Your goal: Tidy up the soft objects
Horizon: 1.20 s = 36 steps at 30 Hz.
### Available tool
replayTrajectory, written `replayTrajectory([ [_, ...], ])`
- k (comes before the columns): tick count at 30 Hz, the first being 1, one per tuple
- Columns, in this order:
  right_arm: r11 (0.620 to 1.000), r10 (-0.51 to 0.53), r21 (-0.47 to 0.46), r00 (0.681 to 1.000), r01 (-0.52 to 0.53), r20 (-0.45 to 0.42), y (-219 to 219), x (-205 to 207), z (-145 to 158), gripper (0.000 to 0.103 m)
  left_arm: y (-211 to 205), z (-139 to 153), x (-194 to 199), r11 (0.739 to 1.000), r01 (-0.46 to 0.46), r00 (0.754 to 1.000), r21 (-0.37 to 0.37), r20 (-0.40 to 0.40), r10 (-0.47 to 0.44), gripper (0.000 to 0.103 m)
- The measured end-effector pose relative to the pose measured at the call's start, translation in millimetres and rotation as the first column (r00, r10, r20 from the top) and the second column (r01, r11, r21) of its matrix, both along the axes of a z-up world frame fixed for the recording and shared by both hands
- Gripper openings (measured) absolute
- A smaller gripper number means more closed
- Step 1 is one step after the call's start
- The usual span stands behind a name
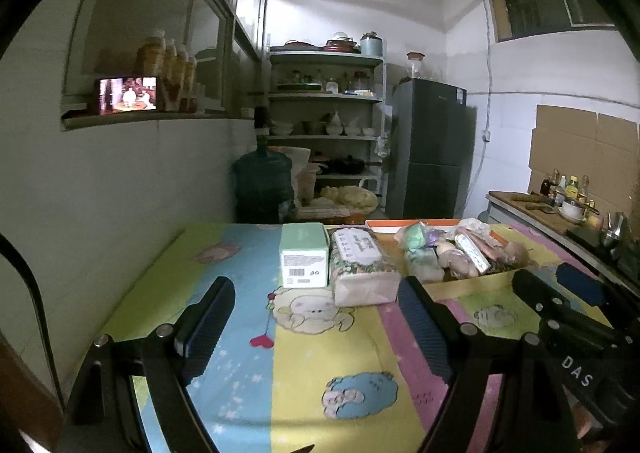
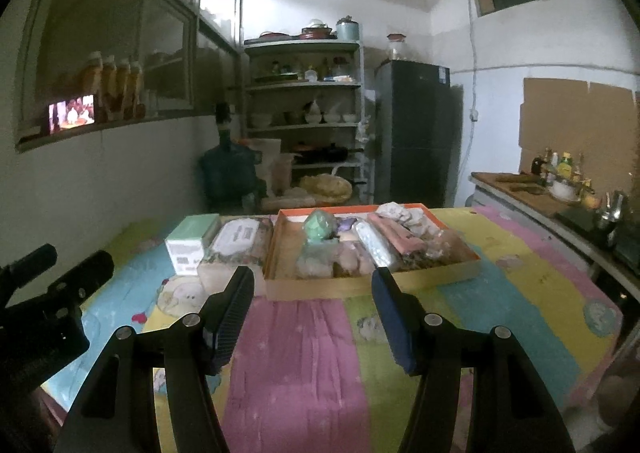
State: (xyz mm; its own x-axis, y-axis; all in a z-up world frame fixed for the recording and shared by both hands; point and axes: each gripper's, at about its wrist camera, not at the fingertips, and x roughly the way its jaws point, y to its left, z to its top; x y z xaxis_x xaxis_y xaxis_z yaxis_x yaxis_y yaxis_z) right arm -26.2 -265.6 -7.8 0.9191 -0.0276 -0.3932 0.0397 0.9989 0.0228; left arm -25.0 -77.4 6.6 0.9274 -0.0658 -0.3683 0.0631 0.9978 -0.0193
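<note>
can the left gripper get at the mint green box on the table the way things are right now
Probably yes. The left gripper is open and empty, and the mint green box stands just ahead of it with only bare tablecloth between. The floral tissue pack crowds the box's right side, so that finger has little room.

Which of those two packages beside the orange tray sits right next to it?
The floral tissue pack, beside the orange tray. The mint-green box stands on its far side, further left.

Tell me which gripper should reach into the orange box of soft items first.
Probably the right gripper: its open fingers point at the orange box. The left gripper faces the mint box and tissue pack beside it.
</note>
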Motion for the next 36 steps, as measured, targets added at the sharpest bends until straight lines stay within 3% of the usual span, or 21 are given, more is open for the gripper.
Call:
replayTrajectory([
  [12,1.0,0.004,0.001,1.0,-0.004,0.02,15,-47,8,0.063,9,-5,-35,0.999,-0.04,0.999,-0.003,-0.031,0.04,0.084],
  [36,0.999,0.038,0.009,0.998,-0.039,0.051,23,-79,17,0.063,13,-7,-61,0.999,-0.043,0.999,-0.003,-0.029,0.043,0.084],
])
